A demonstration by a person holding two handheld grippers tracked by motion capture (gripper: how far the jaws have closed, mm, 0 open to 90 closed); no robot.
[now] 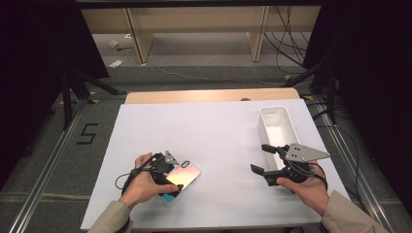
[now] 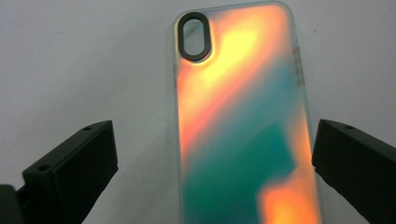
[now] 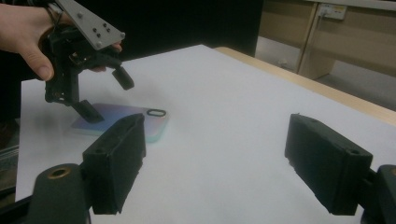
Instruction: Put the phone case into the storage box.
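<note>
left gripper [image 1: 167,175] hangs wide open over the phone case [image 1: 180,178], lying flat near-left on the counter [image 1: 218,131], nothing gripped; right gripper [image 1: 265,159] waits open and empty beside the white bin [image 1: 277,124]; looks like pickup comes next, needs jaws straddling the case edges

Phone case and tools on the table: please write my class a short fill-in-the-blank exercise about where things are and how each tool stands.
1. The phone case lies flat on the white ____.
2. The left tool is over the case with its jaws ____, not pressing on it.
3. The right tool is open and holds ____.
4. The white bin stands on the same side as the ____ tool.

Missing words: sheet; open; nothing; right
</note>
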